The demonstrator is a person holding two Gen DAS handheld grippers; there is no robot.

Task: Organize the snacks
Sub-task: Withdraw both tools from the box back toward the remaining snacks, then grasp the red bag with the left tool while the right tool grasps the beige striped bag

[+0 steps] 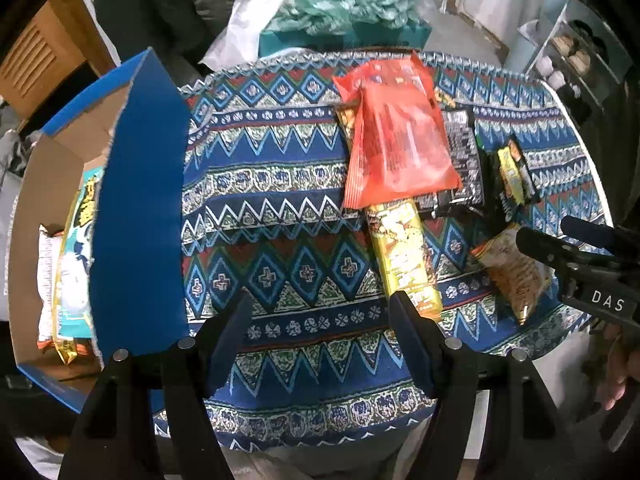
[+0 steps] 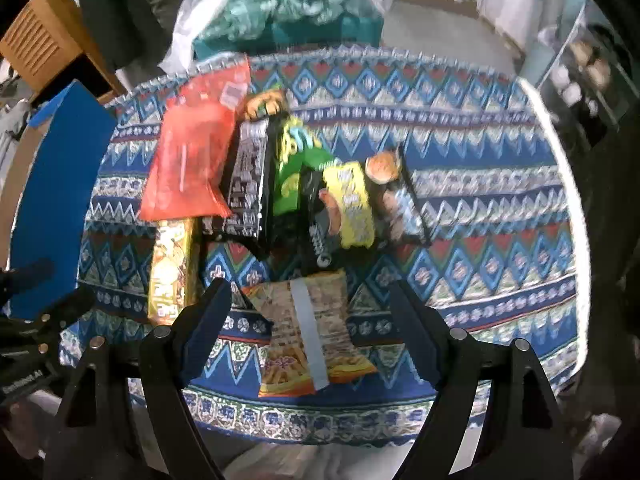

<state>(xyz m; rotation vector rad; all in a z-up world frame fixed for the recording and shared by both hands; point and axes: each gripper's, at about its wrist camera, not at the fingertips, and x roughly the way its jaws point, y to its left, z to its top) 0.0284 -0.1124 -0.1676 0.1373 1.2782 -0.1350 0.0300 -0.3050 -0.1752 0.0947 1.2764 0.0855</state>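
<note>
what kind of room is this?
Probably a lived-in home room, not a lab: round table under a patterned cloth, wooden furniture behind, plastic bags piled on the floor, shelf rack at right.

Table (image 1: 280, 184) was covered by a cloth patterned in blue, white, red and green: zigzag bands, diamonds with crosses, small flower rows. Box (image 1: 136, 200) was seen blue outside, plain brown cardboard inside. Orange-red packet (image 1: 396, 140) was noted semi-translucent, ribbed at its lower edge. Gold packet (image 1: 404, 256) was marked with red and yellow print. Black packet (image 2: 248, 180) was printed with white text. Green packet (image 2: 296, 168) was lettered in yellow. Yellow packet (image 2: 352, 204) and a dark packet (image 2: 396, 196) with a burger picture were seen. Tan-orange packet (image 2: 304, 332) was crossed by a grey-blue back strip. Tongs were black with dark blue pads (image 1: 228, 340).
</note>
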